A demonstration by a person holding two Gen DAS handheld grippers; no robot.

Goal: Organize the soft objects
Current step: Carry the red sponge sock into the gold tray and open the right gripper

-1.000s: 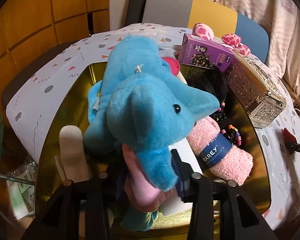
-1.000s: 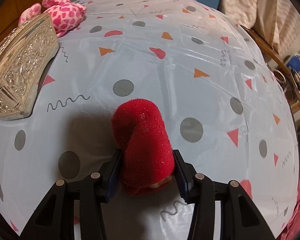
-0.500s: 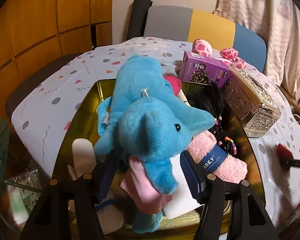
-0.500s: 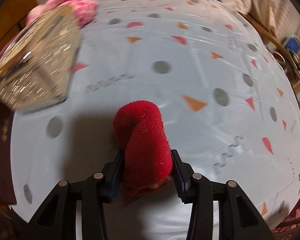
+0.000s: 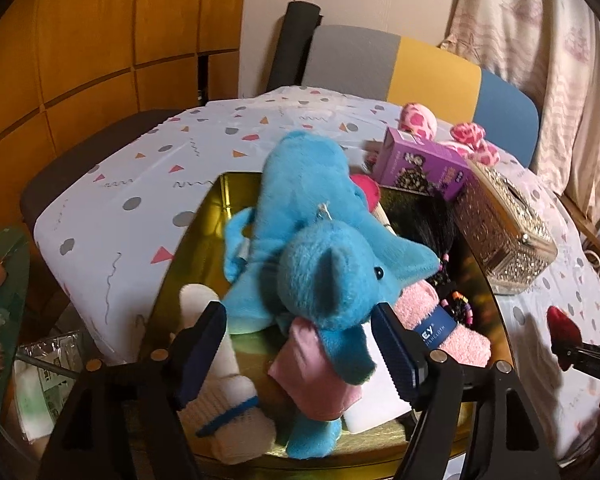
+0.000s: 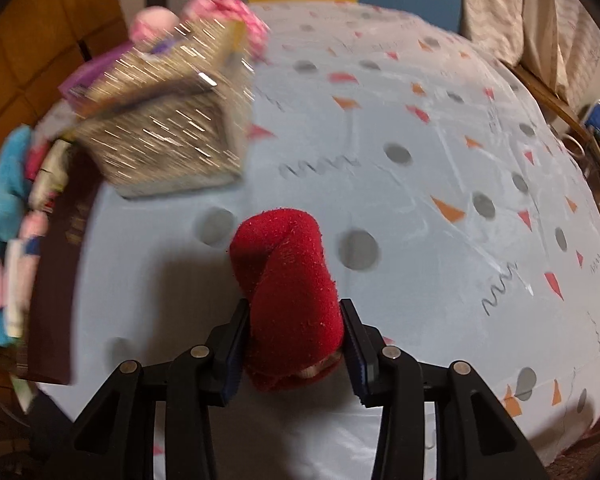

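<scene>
A blue elephant plush (image 5: 324, 256) lies in the gold tray (image 5: 192, 264) on top of a pink cloth (image 5: 312, 376). Beside it are a pink towel roll (image 5: 448, 328) and a white rolled cloth (image 5: 220, 360). My left gripper (image 5: 300, 316) hovers just in front of the elephant; its jaws are opening and its pads stand clear of the plush on both sides. My right gripper (image 6: 294, 312) is shut on a red cloth roll (image 6: 288, 264), its jaws still closing, held above the patterned tablecloth (image 6: 420, 160). That red roll (image 5: 562, 330) also shows at the right edge of the left wrist view.
An ornate silver box (image 5: 504, 232) stands right of the tray and appears blurred as the silver box (image 6: 172, 128) in the right wrist view. A purple carton (image 5: 420, 164) and a pink spotted plush (image 5: 418, 118) sit behind it. Black hair with beads (image 5: 432, 220) lies in the tray. A chair (image 5: 400, 64) is beyond the table.
The left jaws have spread apart and let go of the blue elephant, and the gripper has drawn back a little. The right gripper has carried the red roll left, towards the silver box.
</scene>
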